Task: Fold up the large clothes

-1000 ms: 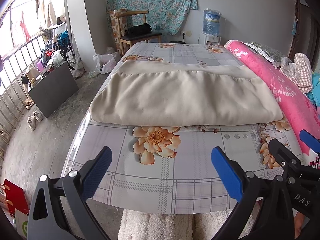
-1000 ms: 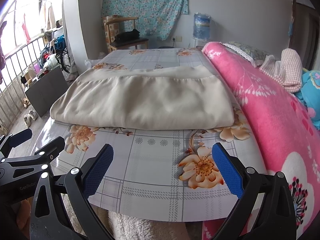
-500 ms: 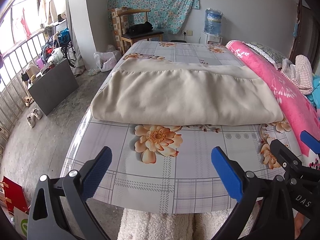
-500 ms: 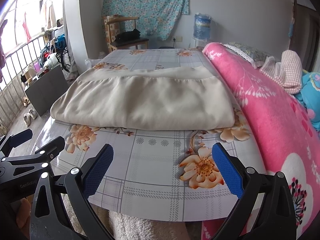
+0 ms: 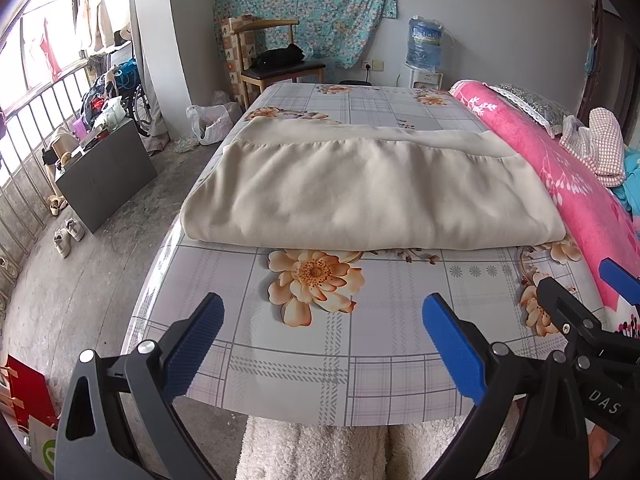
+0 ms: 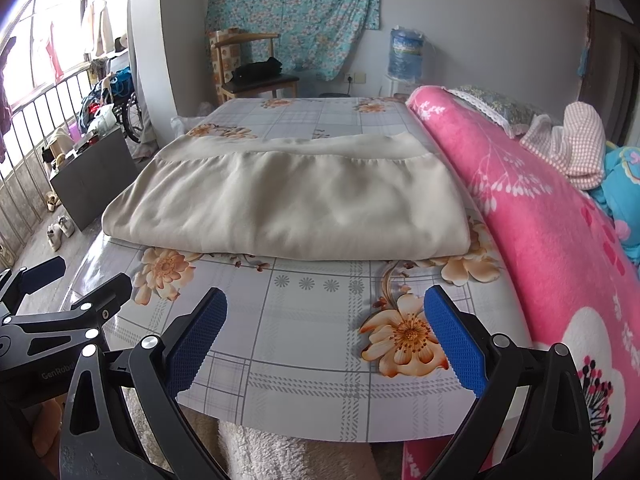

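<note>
A: Where is the cream garment lying?

B: Across the middle of the floral tablecloth, already folded over once, its far edge showing beneath.

A: And the grippers?

B: The left gripper and right gripper are both gaping wide, empty, hovering at the tablecloth's near edge. More folds are probably remaining.

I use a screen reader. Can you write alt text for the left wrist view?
A folded beige cloth lies on a flowered table cover, beside a pink blanket. The open left claw hovers near the front edge, holding nothing.
</note>
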`<state>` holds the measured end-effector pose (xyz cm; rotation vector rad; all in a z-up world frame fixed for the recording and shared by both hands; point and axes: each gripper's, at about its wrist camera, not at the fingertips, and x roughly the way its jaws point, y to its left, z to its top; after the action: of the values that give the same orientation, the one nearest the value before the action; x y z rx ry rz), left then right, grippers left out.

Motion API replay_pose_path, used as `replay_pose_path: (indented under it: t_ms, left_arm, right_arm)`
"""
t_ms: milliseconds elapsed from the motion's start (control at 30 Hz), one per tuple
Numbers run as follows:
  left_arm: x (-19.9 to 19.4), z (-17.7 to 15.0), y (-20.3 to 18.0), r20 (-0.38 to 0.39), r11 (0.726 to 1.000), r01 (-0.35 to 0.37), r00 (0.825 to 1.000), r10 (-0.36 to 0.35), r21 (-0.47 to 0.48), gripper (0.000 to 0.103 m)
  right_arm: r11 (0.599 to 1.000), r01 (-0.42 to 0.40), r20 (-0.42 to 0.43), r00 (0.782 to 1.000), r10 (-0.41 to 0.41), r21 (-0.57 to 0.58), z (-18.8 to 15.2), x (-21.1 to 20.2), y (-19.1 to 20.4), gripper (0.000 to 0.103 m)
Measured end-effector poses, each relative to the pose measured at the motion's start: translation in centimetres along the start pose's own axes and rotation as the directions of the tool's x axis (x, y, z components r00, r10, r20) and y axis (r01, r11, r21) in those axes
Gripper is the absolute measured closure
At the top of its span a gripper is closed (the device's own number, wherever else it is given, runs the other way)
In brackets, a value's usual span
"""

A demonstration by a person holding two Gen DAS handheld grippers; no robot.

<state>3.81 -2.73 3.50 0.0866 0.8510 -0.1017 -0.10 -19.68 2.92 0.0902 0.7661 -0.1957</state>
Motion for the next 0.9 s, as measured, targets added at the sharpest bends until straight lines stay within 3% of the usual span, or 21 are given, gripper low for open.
replay_pose_path:
  t_ms: [900]
  left_arm:
    - [0.01,-0.01,0.00,0.000,1.000,-0.002,1.000,0.002,0.002,0.005]
  right_arm:
    - [1.000,-0.001,-0.002,1.000,0.001,-0.007,0.04,0.05,0.01,0.008]
